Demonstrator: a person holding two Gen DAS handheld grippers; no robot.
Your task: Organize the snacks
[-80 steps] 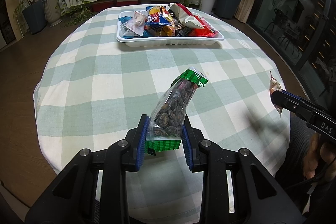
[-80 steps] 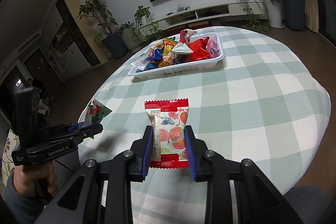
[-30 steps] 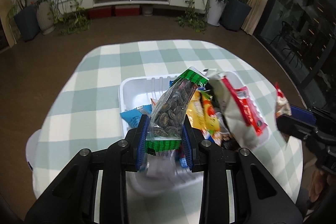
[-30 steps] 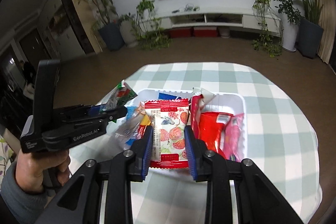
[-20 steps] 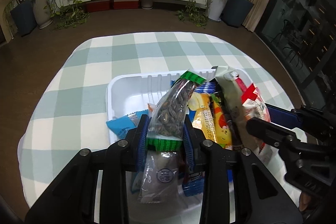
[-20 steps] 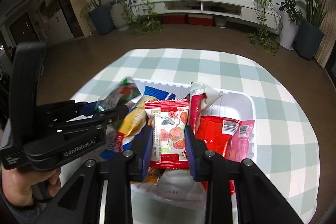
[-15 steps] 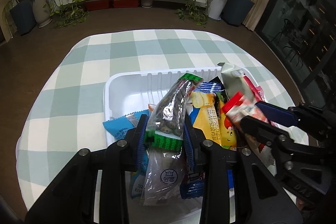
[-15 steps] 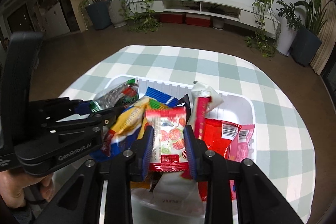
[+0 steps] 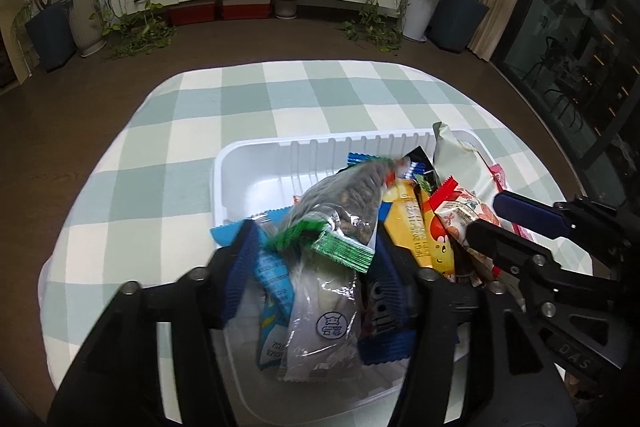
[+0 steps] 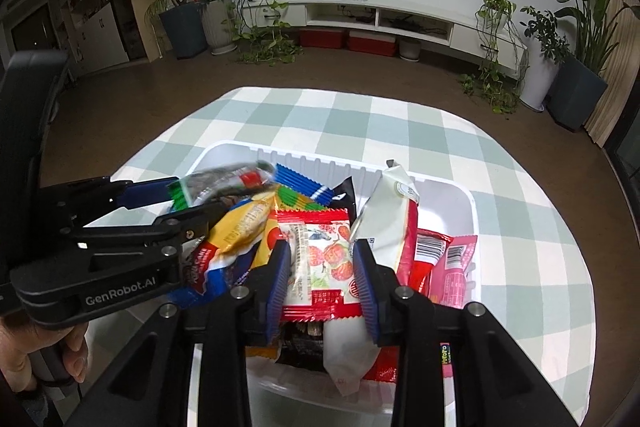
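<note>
While both grippers hang over the tray [image 9: 256, 155], the left gripper [image 9: 308, 259] is opening: its pads stand clear of the seed bag [image 9: 344, 203], which tips blurred onto the packets at the tray's near left. Just right of it, the right gripper [image 10: 322, 267] is opening too, with the strawberry packet [image 10: 320, 251] between its pads, lying on the pile mid-tray; whether they press it I cannot tell. Beyond the tray the checked counter [image 9: 280, 99] runs on.
</note>
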